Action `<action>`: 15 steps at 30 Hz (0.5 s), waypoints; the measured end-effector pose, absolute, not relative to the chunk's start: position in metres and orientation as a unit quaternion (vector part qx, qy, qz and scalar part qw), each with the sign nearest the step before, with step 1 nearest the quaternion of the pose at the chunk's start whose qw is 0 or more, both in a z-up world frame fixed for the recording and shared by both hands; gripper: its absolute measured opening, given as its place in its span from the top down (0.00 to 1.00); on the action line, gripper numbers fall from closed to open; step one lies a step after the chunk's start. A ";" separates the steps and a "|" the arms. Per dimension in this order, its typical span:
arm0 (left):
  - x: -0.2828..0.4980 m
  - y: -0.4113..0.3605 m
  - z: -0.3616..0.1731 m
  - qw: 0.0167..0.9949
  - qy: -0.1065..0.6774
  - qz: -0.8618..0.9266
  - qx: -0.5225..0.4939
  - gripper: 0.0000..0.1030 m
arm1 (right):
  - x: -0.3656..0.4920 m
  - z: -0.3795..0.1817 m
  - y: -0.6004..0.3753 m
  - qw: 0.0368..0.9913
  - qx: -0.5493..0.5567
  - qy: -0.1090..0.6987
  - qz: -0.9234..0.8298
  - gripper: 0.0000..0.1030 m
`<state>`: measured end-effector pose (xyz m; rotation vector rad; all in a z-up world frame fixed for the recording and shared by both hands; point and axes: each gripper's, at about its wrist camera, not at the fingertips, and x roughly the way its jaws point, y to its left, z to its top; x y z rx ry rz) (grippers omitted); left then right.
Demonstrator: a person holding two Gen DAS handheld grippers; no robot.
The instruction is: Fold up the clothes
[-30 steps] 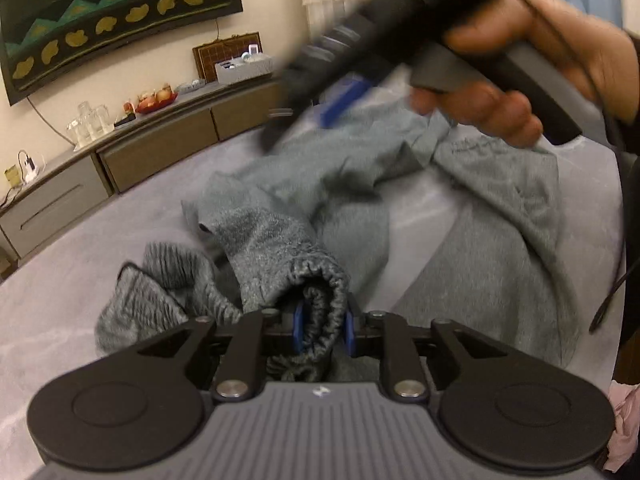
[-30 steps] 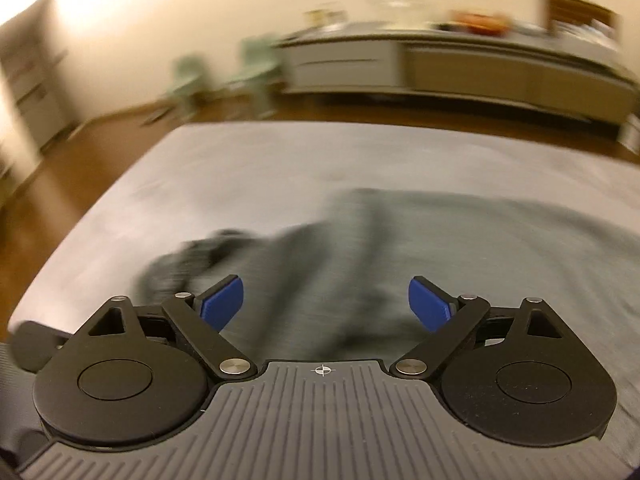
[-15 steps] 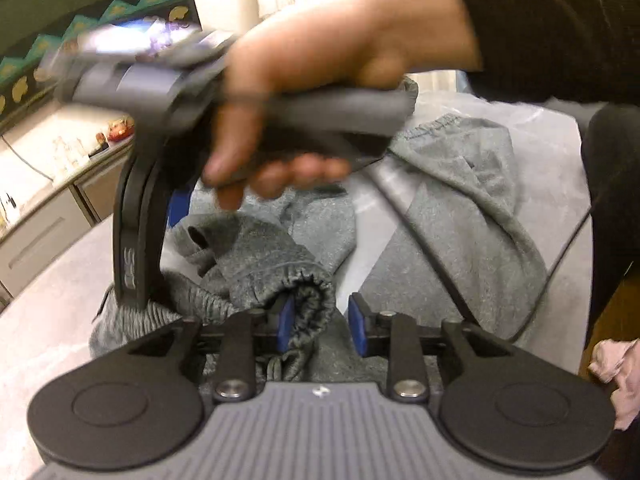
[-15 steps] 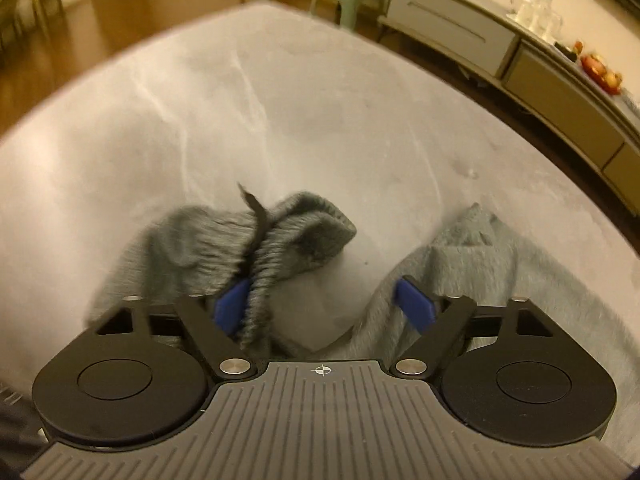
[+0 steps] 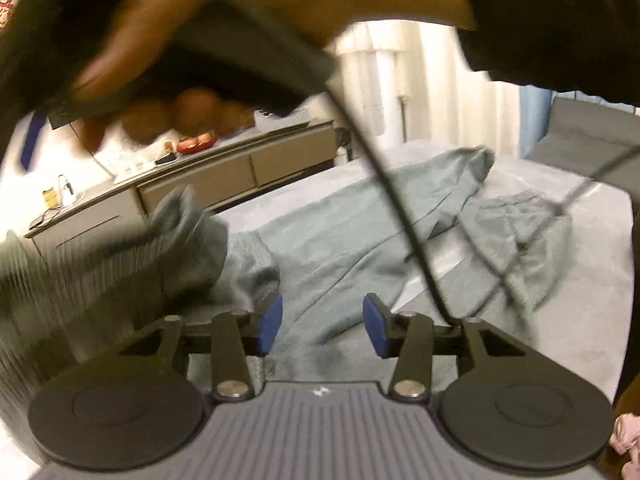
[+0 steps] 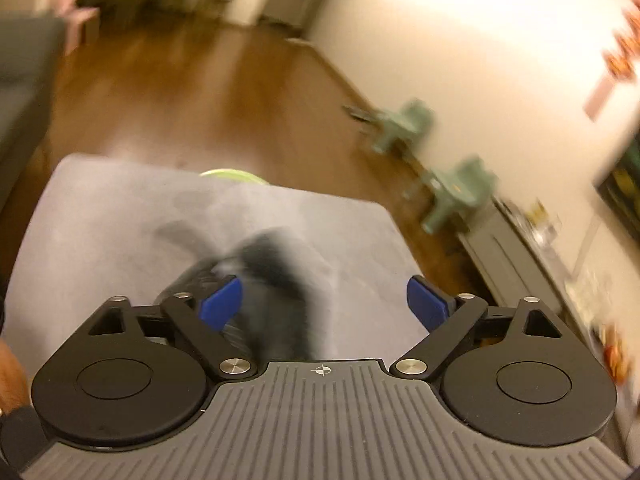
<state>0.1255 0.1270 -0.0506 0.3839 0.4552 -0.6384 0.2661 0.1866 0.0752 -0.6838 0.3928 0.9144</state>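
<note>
Worktop: the grey worktop (image 5: pixel 580 320) carries the whole job; a sideboard (image 5: pixel 224 184) runs behind it at 11 o'clock in the left view.
Garment: the grey sweatpants (image 5: pixel 352 240) lie spread across the worktop, the waistband end off toward 1 o'clock and one leg running back toward the left claw.
Cuff: the ribbed cuff (image 5: pixel 120 264), pinched by the left claw a second ago, now sits loose at 9 o'clock of it, blurred as if in mid-flop.
Left claw: the left claw (image 5: pixel 323 324) has let go; its blue pads stand apart over bare cloth, holding nothing.
Right claw: the right claw (image 6: pixel 324 302) has swung out toward the room and gapes wide; a dark smear of fabric (image 6: pixel 276 280) lies between the pads, too blurred to say if it touches them.
Meaning: both ends look released, so I'd judge a fresh grip comes next.
</note>
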 end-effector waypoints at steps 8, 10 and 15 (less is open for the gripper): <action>0.162 0.179 -0.033 0.933 0.226 -0.222 0.170 0.50 | 0.309 0.032 0.024 0.909 -0.124 0.310 0.248 0.12; 0.184 0.200 -0.026 0.945 0.234 -0.185 0.132 0.45 | 0.306 0.012 -0.017 0.913 -0.104 0.332 0.212 0.12; 0.249 0.243 -0.024 0.932 0.307 -0.190 0.008 0.41 | 0.299 -0.037 -0.119 0.914 -0.053 0.384 0.119 0.12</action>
